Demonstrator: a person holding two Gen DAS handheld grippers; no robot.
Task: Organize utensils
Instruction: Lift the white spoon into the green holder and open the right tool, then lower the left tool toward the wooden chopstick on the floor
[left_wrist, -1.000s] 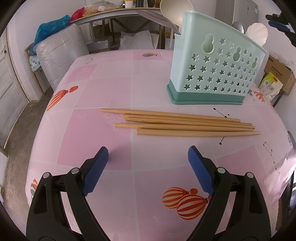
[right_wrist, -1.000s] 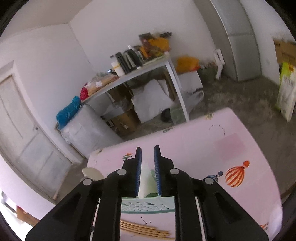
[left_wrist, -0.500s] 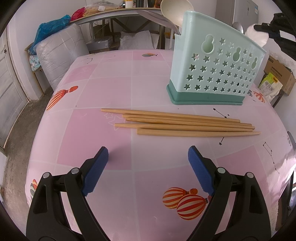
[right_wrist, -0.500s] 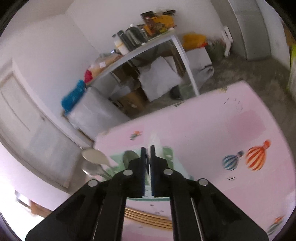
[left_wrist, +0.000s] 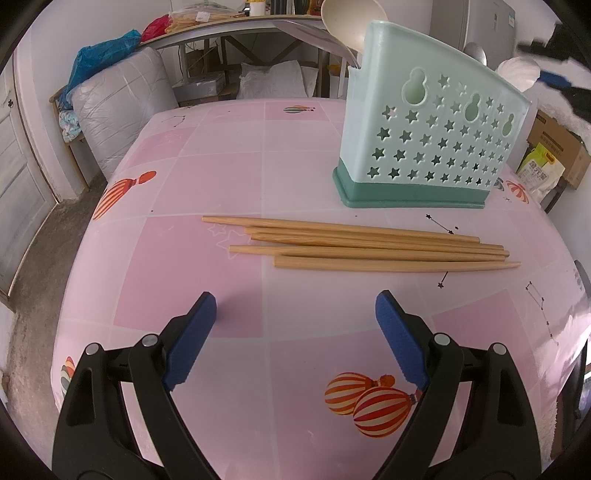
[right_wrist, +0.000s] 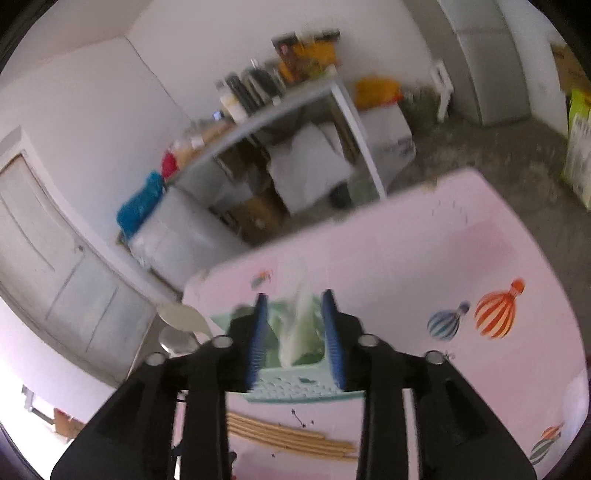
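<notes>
Several wooden chopsticks (left_wrist: 362, 245) lie side by side on the pink table, in front of a mint-green utensil holder (left_wrist: 428, 144) with star holes. A cream spoon (left_wrist: 351, 22) and a white spoon (left_wrist: 517, 72) stick up out of the holder. My left gripper (left_wrist: 295, 332) is open and empty, low over the table just short of the chopsticks. My right gripper (right_wrist: 295, 332) is open above the holder (right_wrist: 295, 384), with a blurred white spoon handle (right_wrist: 299, 325) between its fingers, not gripped. The chopsticks (right_wrist: 288, 439) show below it.
The pink tablecloth (left_wrist: 207, 177) has balloon prints. A grey cushion (left_wrist: 122, 110), a cluttered shelf table (left_wrist: 236, 22) and boxes (left_wrist: 557, 147) stand beyond the table's far edge. A door (right_wrist: 48, 258) is at the left.
My right gripper was shut on the white spoon over the holder and has now opened, letting it go into the holder. My left gripper has not moved.
</notes>
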